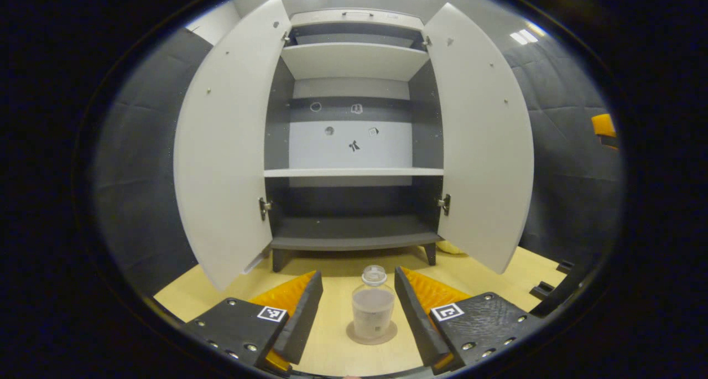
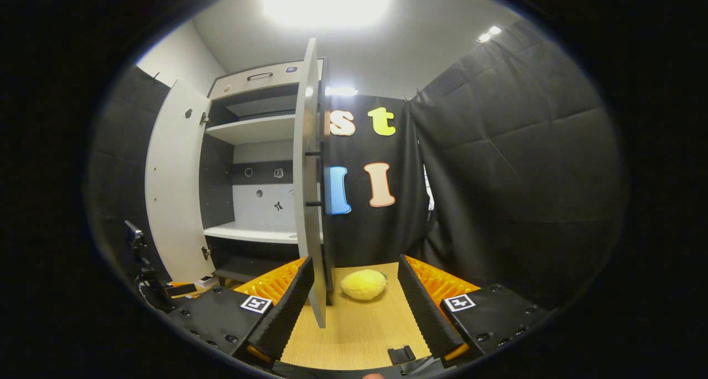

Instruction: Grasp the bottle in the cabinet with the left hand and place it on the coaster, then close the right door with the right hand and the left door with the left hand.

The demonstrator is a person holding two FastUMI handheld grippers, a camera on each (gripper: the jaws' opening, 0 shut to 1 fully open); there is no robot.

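Standing upright on the round coaster (image 1: 371, 335), the bottle (image 1: 373, 310) sits on the wooden bench (image 1: 332, 346) in front of the cabinet (image 1: 354, 146). Your left tongs (image 1: 354, 307) are wide apart, with one finger on each side of the bottle, and neither finger touches it. The bottle has a clear cap and is partly full of something pale.

Both cabinet doors are wide open. In the left gripper view you see the left door (image 1: 224, 146) and the right door (image 1: 481, 141) swung out, with bare shelves between them.

Your right tongs (image 2: 354, 296) are apart too and hold nothing. The edge of the right door (image 2: 310, 202) stands just in front of them, close to the left finger, but you cannot tell if it touches. A yellow fluffy thing (image 2: 363, 284) lies on the bench behind the door.
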